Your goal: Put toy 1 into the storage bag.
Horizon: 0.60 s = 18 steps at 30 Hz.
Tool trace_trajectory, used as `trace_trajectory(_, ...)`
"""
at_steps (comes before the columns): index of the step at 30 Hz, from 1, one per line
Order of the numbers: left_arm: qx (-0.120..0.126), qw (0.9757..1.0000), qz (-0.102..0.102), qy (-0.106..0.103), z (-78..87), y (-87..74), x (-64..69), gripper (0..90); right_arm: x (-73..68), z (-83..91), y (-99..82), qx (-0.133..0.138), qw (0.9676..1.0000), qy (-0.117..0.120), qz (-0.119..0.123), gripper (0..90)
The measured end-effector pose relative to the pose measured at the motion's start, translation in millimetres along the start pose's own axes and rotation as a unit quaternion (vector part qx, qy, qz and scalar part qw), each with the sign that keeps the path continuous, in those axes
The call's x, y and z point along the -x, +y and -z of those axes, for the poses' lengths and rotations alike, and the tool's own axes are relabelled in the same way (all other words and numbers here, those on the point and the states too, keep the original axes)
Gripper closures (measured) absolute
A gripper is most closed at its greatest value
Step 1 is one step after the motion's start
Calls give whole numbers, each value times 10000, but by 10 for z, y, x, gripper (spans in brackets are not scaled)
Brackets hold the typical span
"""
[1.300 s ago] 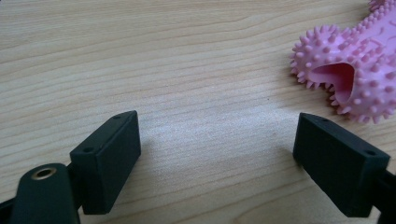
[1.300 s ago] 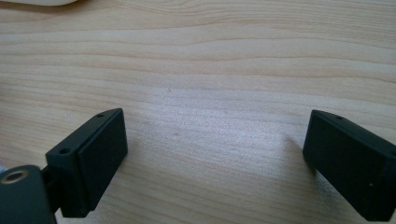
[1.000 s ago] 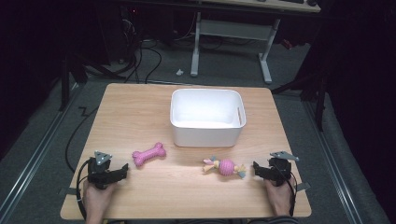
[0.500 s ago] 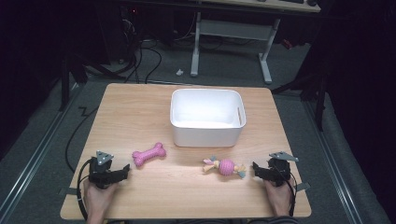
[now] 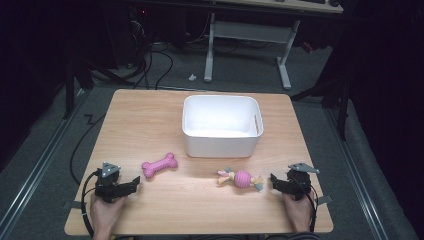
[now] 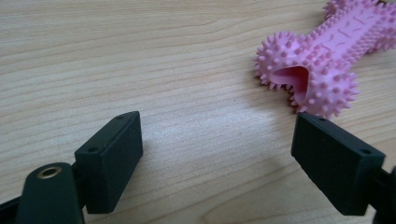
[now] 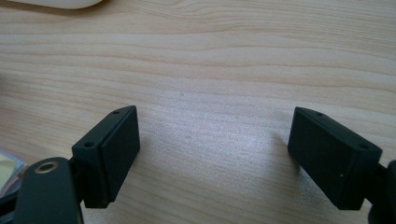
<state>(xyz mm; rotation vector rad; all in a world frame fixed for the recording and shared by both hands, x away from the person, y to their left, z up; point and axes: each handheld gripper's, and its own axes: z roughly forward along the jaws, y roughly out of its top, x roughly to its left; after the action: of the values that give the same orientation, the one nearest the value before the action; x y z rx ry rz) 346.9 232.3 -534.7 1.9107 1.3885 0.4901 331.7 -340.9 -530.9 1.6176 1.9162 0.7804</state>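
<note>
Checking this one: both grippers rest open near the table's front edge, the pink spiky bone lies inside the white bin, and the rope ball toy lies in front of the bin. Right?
Not quite. The pink spiky bone is not inside the white bin; it lies on the table, in front of the bin and to its left, as the high view shows. The rest stands: left gripper and right gripper open, rope ball toy in front of the bin.

One pink bone toy (image 5: 159,165), one rope ball toy (image 5: 241,178), one white bin (image 5: 221,126).
</note>
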Motion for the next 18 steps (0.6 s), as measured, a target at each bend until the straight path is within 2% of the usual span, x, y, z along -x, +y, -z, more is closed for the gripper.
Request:
trace_trajectory(8, 26, 10000, -50, -49, 44, -24, 33, 176, -1, 3, 0, -10, 10000, -9, 0, 175)
trace_trajectory(11, 24, 9999, -135, -59, 58, -28, 66, 175, -1, 3, 0, -9, 10000, -11, 0, 176)
trace_trajectory(18, 56, 9997, -181, -153, 117, -15, 143, 175, -1, 2, -1, 8, 10000, -8, -9, 178)
